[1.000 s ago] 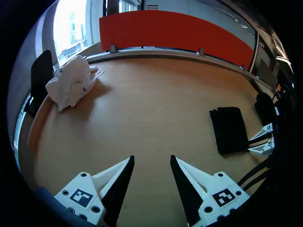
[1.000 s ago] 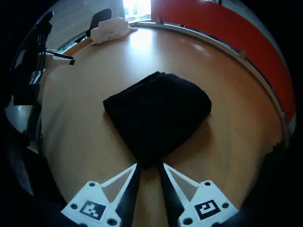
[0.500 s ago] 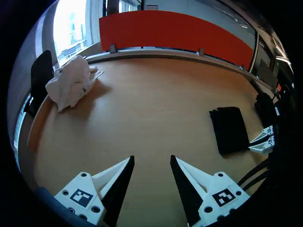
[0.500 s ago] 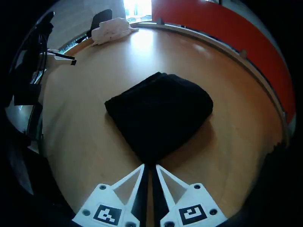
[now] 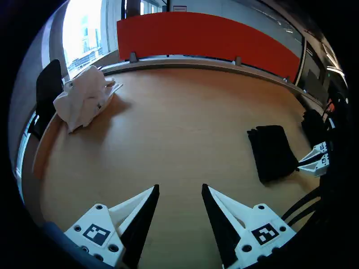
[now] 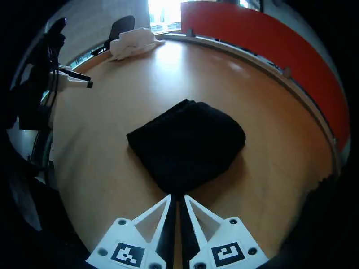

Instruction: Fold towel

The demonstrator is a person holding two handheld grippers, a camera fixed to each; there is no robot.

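While the left claw hangs spread over the wooden surface, the right claw pinches the near corner of the folded black towel, which lies by a side edge with its long axis toward the far edge.

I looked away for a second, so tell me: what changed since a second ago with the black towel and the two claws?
The right claw closed: its fingers stood apart around the near corner of the black towel, and now they are shut there; whether they pinch cloth I cannot tell. The left claw stayed open over the table; the towel and the white cloth pile stayed put.
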